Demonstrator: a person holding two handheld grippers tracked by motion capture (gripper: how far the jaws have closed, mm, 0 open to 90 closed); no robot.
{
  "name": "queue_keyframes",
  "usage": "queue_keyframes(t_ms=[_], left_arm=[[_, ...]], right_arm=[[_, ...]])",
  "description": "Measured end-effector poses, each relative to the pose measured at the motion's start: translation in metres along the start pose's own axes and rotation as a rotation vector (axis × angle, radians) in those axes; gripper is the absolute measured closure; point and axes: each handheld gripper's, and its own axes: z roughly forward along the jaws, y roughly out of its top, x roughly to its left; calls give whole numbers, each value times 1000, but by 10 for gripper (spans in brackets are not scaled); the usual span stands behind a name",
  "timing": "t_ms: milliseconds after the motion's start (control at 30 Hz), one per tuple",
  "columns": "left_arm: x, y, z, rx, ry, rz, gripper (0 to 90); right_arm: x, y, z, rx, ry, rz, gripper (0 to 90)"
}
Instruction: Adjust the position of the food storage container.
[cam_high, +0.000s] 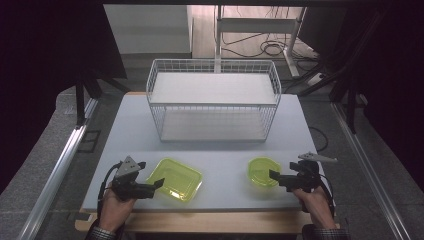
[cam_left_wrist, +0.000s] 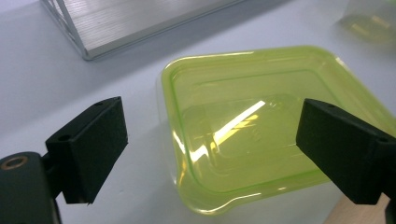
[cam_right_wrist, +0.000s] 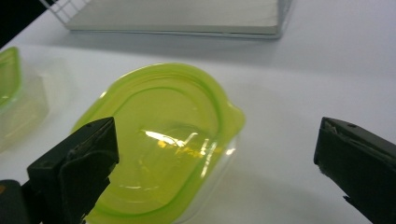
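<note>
Both sets of fingers wide, left gripper (cam_high: 159, 183) at the rectangular green container (cam_high: 176, 179), right gripper (cam_high: 272, 175) at the round one (cam_high: 262, 171) on the table (cam_high: 225, 187): slick lids, your off-centre pinch likely skids them

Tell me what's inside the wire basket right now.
The wire basket holds just a flat white board on its upper level, and the lower level looks bare. Anything under the board toward the back is hidden.
</note>
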Motion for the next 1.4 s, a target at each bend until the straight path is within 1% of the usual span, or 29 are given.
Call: queue_keyframes(t_ms=[67,100,133,200,233,267,333,367,433,467,500,533,567,667,700,767,867,900,933,1000,1033,1067,1100,1167,1200,1233,1333,1367,1400], left_arm=[[-3,0,1,16,21,27,89],[-3,0,1,16,21,27,89],[-6,1,2,33,43,58,89],[-7,1,3,38,50,66,89],[-8,1,3,41,50,69,89],[-8,0,4,43,52,69,89],[-7,0,4,43,57,71,89],[-7,0,4,43,57,71,89],[-7,-1,4,36,56,66,89],[-7,-1,4,33,57,65,89],[-6,-1,4,32,61,66,88],[-6,-1,4,32,61,66,87],[-7,-1,4,32,66,73,87],[-7,-1,4,31,66,78,84],[-7,-1,4,30,70,80,83],[-7,-1,5,32,71,82,82],[-7,-2,5,35,73,86,80],[-7,-2,5,35,73,86,80],[-8,-2,5,36,76,90,79],[-8,-1,6,41,75,92,78],[-8,-1,6,41,75,92,78],[-9,-1,6,41,77,93,78],[-9,-1,6,41,77,93,78],[-9,-1,5,41,79,93,78],[-9,-1,5,41,79,93,78],[-9,-1,5,42,80,93,78],[-9,-1,6,45,80,92,78],[-9,-1,6,46,81,93,78],[-9,-1,6,47,81,95,77]], right_arm=[[-1,0,0,2,-25,-2,0],[-1,0,0,2,-25,-2,0],[-2,1,-1,12,-20,-10,0],[-2,1,-2,14,-17,-10,0],[-2,2,-2,37,-23,-2,10],[-2,2,-1,63,-16,16,32],[-2,2,0,73,-24,27,53],[-2,2,0,80,-33,20,68],[-1,2,0,82,-42,21,106],[-1,2,0,82,-42,21,106],[0,2,-1,76,-58,10,147],[0,2,-1,76,-58,10,147],[1,4,-2,67,-73,7,185],[3,5,-5,53,-80,-2,217],[5,7,-6,44,-69,-10,258],[7,8,-8,44,-55,-25,299],[13,11,-8,42,-50,-75,373],[13,11,-8,42,-50,-75,373],[18,12,-7,50,-48,-113,432],[22,14,-6,62,-53,-151,485],[22,14,-6,62,-53,-151,485],[26,16,-4,74,-64,-188,550],[26,16,-4,74,-64,-188,550],[32,20,-3,68,-44,-209,617],[32,20,-3,68,-44,-209,617],[38,22,-1,81,-43,-236,653],[44,24,4,87,-32,-249,727],[44,24,4,87,-32,-249,727],[48,26,7,93,-20,-259,783]])
